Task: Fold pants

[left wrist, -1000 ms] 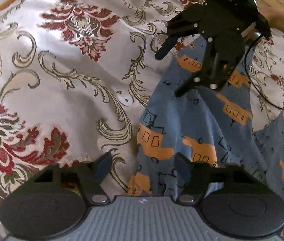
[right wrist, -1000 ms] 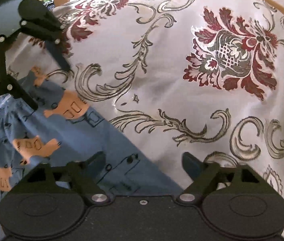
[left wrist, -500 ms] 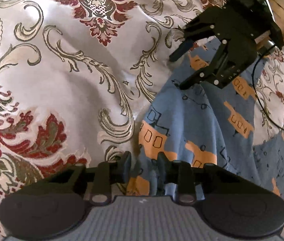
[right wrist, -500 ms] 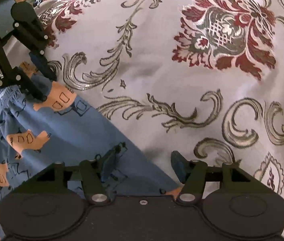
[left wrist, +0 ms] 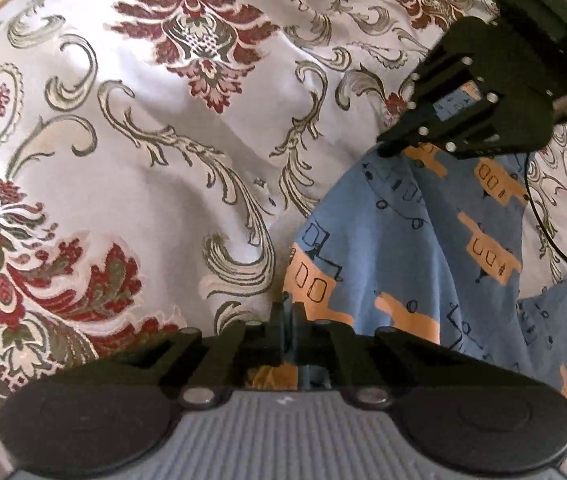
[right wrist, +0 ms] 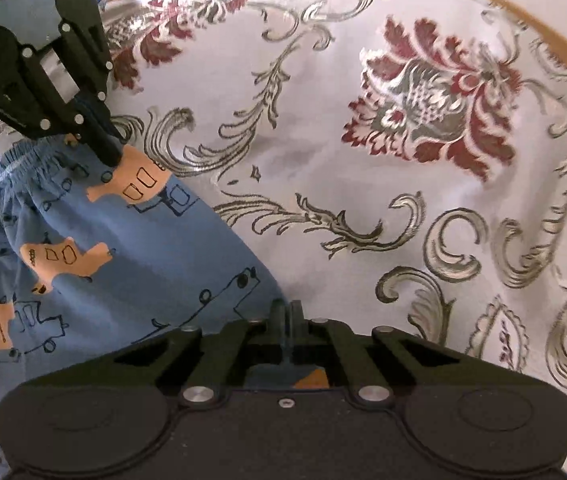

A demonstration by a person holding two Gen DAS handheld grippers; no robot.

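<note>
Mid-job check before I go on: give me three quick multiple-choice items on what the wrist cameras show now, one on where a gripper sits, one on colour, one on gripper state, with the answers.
1. Where on the pants does the left gripper sit?
A. at the edge beside the bedspread
B. mid-panel, far from any edge
C. off the pants entirely

2. What colour is the pants fabric?
A. plain white
B. blue with orange patches
C. green stripes

3. How do the right gripper jaws stand?
A. wide open
B. closed on the pants edge
C. out of view

Answers:
1. A: the left wrist view shows its tips at the border where blue cloth meets the patterned bedspread.
2. B: both views show blue cloth with orange shapes.
3. B: the right wrist view shows the fingers together with cloth between them.
</note>
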